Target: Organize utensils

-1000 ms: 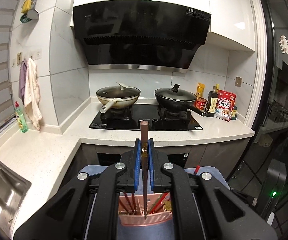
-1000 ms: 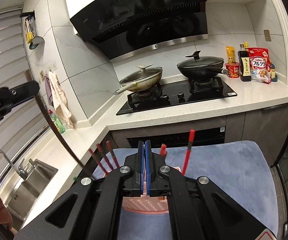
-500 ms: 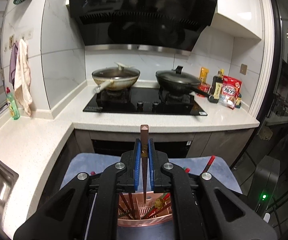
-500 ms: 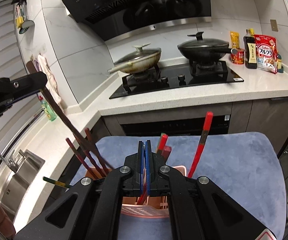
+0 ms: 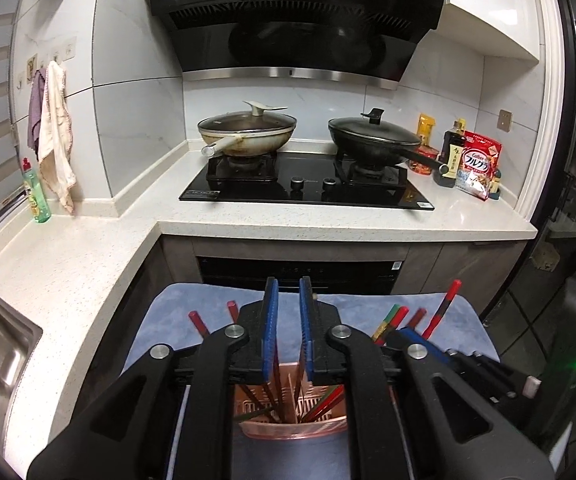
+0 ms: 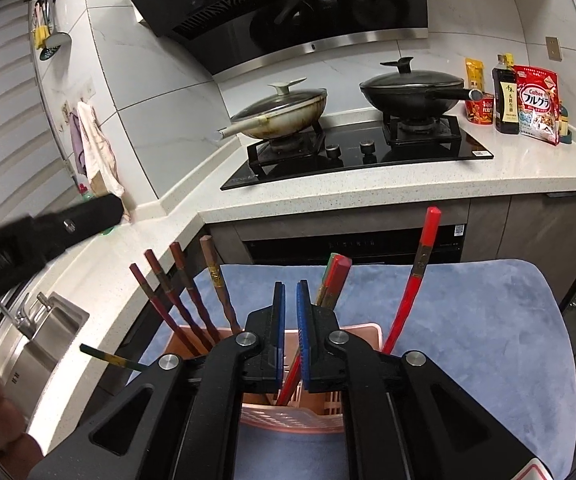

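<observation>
Released since the earlier frames, the brown wooden chopstick (image 6: 219, 285) no longer sits between the blue pads of the left gripper (image 5: 288, 334); its fingers now stand apart with nothing between them, directly above the pink perforated plastic utensil basket (image 5: 292, 426). In the right wrist view the chopstick stands in the basket (image 6: 358, 327), butt end up, long axis leaning up and to the left, alongside three dark red chopsticks (image 6: 167, 300) that lean the same way. A bright red chopstick (image 6: 415, 280) rises from the basket's right side, tilted slightly right, and a red and green pair (image 6: 334, 276) leans behind the right gripper (image 6: 291, 334). A dark green chopstick (image 6: 109, 357) projects nearly level to the left. The right gripper's blue pads are held a narrow gap apart, gripping nothing; a red chopstick shaft shows below and behind them. The basket rests on a blue-grey fleece mat (image 6: 488, 320) in front of a white speckled stone countertop (image 6: 368, 188). A cream lidded wok (image 5: 247, 130) and a black lidded wok (image 5: 376, 140) sit on the black glass hob (image 5: 308, 192).
</observation>
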Action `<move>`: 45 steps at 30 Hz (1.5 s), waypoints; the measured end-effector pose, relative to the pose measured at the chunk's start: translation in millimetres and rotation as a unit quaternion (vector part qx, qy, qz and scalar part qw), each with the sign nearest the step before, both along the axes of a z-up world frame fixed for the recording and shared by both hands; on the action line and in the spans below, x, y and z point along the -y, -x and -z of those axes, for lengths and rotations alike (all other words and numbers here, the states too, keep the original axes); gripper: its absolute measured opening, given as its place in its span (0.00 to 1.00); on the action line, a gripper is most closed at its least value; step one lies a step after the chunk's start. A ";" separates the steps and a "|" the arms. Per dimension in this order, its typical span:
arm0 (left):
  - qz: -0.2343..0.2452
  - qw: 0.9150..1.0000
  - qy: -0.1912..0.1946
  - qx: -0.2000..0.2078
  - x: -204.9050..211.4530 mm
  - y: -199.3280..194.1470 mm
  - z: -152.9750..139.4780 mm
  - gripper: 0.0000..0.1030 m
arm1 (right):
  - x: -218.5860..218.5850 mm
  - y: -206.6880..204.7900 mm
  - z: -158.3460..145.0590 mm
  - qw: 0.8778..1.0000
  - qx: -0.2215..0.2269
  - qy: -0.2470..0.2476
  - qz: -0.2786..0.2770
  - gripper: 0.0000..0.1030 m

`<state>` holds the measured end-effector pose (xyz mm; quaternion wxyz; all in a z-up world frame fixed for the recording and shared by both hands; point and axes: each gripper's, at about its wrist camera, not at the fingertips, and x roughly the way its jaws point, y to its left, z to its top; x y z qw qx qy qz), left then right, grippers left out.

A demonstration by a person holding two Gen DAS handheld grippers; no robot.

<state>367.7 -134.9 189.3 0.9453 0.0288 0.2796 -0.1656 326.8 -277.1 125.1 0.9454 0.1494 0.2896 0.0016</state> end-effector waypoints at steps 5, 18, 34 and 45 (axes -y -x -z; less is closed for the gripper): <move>-0.010 1.000 -0.008 0.002 -6.1 10.1 3.1 0.19 | -4.4 15.4 -6.0 1.000 0.006 0.008 -0.002 0.17; -0.029 0.999 -0.036 0.010 -19.1 48.0 12.3 0.29 | -16.5 67.0 -15.2 1.000 0.007 0.029 0.000 0.26; -0.042 0.997 -0.057 -0.001 -30.9 90.4 36.9 0.52 | -29.5 121.8 -10.4 0.999 -0.003 0.054 0.008 0.45; -0.051 0.996 -0.072 -0.016 -34.6 107.5 57.4 0.64 | -34.7 140.3 1.5 0.997 -0.016 0.070 0.011 0.55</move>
